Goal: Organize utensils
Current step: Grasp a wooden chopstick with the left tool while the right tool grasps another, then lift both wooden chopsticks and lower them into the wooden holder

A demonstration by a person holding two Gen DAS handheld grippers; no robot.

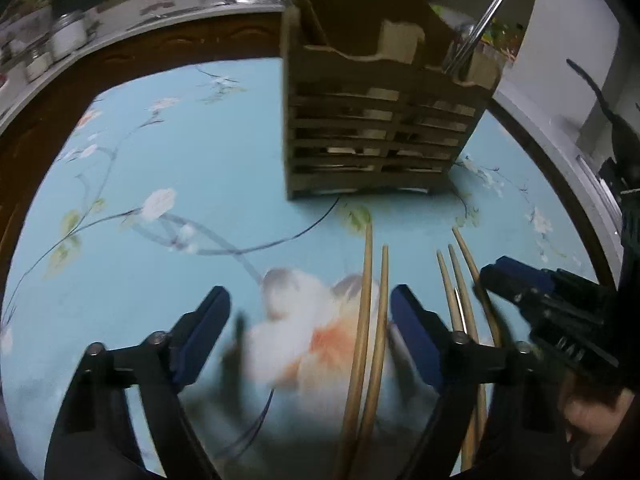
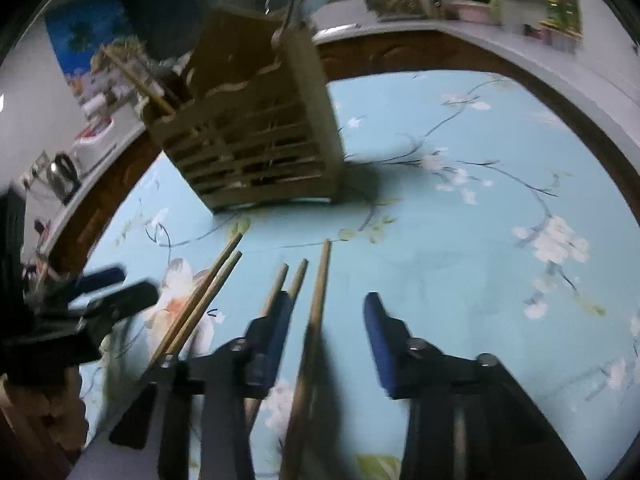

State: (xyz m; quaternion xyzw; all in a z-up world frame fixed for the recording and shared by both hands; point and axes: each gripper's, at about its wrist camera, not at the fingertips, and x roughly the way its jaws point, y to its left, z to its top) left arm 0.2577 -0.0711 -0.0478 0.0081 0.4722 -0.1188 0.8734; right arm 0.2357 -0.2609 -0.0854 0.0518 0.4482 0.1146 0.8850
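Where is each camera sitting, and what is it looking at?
Left wrist: rides on the left claw, facing the wooden holder across the blue table; its open fingers straddle two chopsticks.
Right wrist: rides on the right claw, open over one chopstick, facing the same holder.
Both show holder, chopsticks and the other claw.

- Table (image 1: 192,152): pale blue floral cloth, dark wooden rim.
- Slatted wooden utensil caddy (image 1: 380,128): standing at far centre.
- Bamboo chopsticks (image 1: 366,320): five lying near, side by side.
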